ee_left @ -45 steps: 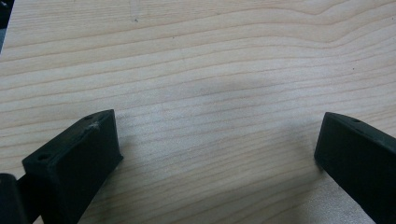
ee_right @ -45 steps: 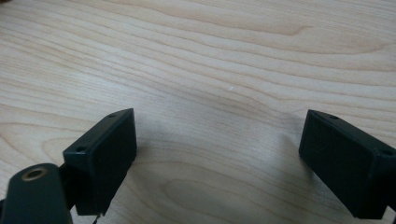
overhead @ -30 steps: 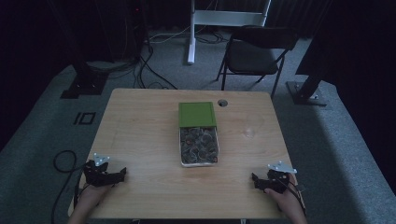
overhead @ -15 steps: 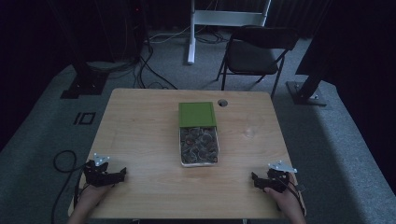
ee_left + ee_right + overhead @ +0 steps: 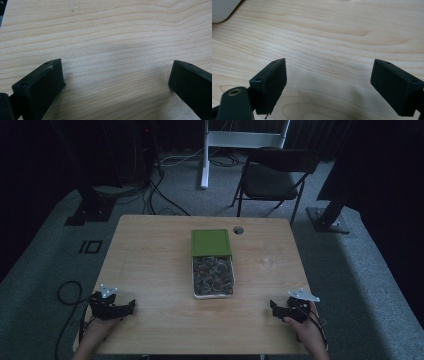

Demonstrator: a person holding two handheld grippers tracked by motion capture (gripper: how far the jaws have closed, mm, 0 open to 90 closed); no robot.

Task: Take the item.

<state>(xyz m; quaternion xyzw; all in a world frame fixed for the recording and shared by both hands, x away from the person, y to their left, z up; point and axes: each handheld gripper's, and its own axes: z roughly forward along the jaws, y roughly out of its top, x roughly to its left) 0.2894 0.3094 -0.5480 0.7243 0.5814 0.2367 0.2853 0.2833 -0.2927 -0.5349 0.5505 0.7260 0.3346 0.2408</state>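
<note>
Both grippers rest at the near edge of the counter, fingers apart, with the box well away at mid-counter.

In the high view the left gripper [image 5: 131, 306] sits at about 7 o'clock on the wooden counter [image 5: 150, 265] and the right gripper [image 5: 273, 308] at about 5 o'clock, each held by a hand coming in from the bottom. The left gripper view shows its fingers [image 5: 40, 85] spread wide over bare wood grain with nothing between them; the right gripper view shows its fingers [image 5: 270, 80] likewise wide apart and empty. The open tray [image 5: 213, 276], full of small dark pieces, lies near the centre, its green lid [image 5: 211, 242] touching it on the 12 o'clock side, well apart from both grippers.
</note>
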